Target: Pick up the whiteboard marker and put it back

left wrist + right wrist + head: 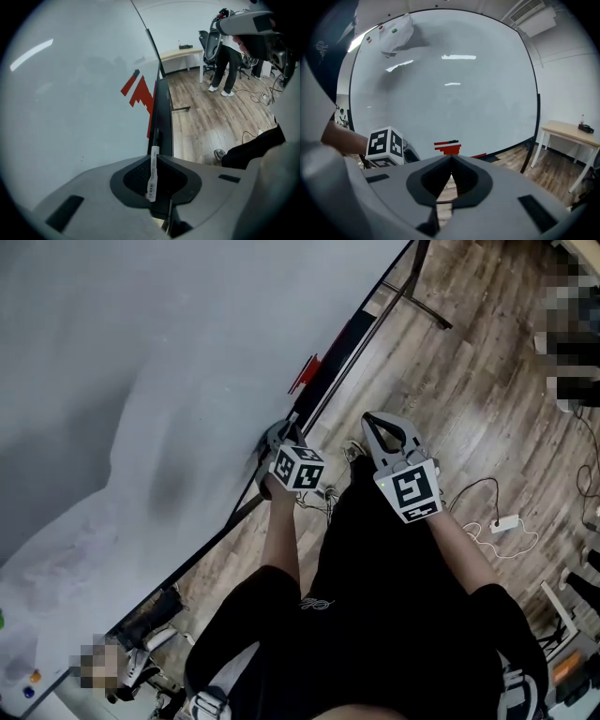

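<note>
Judging by how things lie, the pickup is done and the putting back is left. The marker is clamped between the jaws of the left tongs. It stands upright in the left gripper view, its lower end seated in the hollow behind the jaw tips and a dark end apparently poking out past them. Just ahead of these tongs the black tray is seen along the lower edge of the whiteboard. It is taken to be where the marker belongs, though that is only inferred. Contact between marker and tray cannot be told.

In the head view the left tongs are held right at the board's edge. The right tongs are kept just beside them, on their right, apart from the board. Their jaws are pressed together with nothing between them.

As for writing, 1 barcode sticker is carried at the marker's lower end and fine print along its barrel, but neither can be read. No brand is made out. Black-and-white square codes are borne on the 2 cubes. The red shapes ahead of the left tongs show no text.
</note>
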